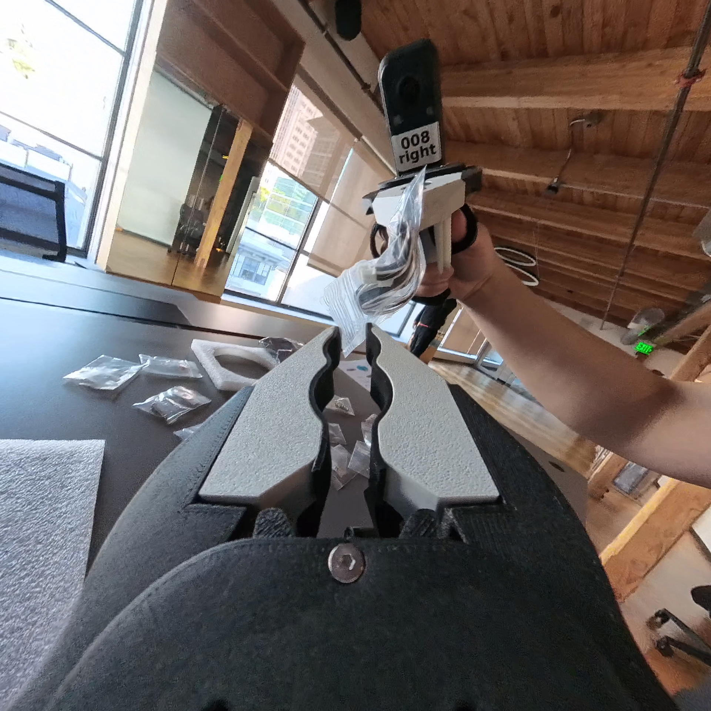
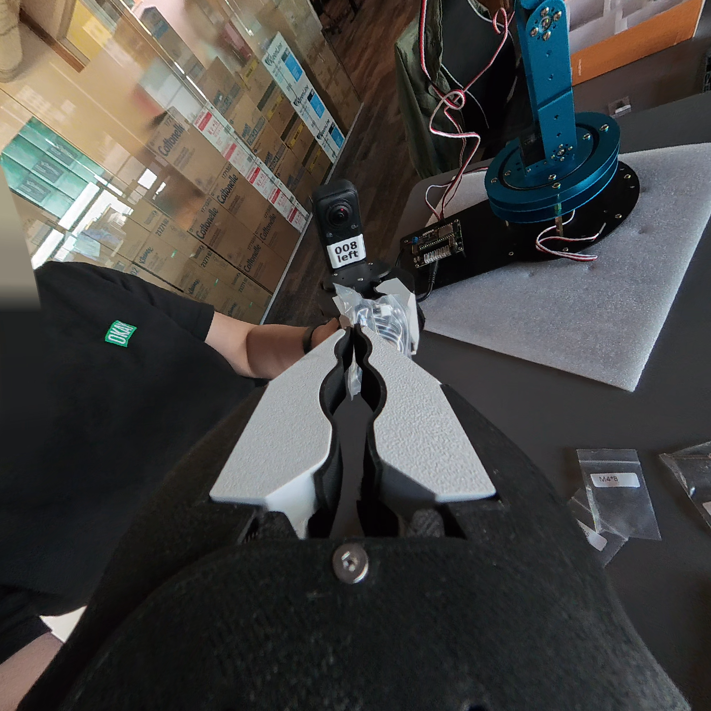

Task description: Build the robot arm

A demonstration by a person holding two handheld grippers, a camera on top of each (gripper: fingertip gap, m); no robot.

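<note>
A clear plastic bag (image 1: 388,269) with black cables inside is held in the air above a dark table (image 1: 77,327). My right gripper (image 2: 353,327) is shut on one end of the bag (image 2: 369,311). In the left wrist view it (image 1: 431,246) sits high up, held by a hand, with the bag hanging down from it. My left gripper (image 1: 353,332) has a narrow gap between its tips, and the bag's lower corner sits in that gap. It also shows in the right wrist view (image 2: 379,307), just behind the bag.
Several small clear parts bags (image 1: 104,371) and a white foam frame (image 1: 231,361) lie on the table. A grey foam sheet (image 1: 46,519) lies near left. A blue robot arm (image 2: 554,161) with a circuit board (image 2: 434,242) stands on a foam pad (image 2: 558,307). More bags (image 2: 615,492) lie at right. Across from one pair of fingers to the other is roughly 6 centimeters.
</note>
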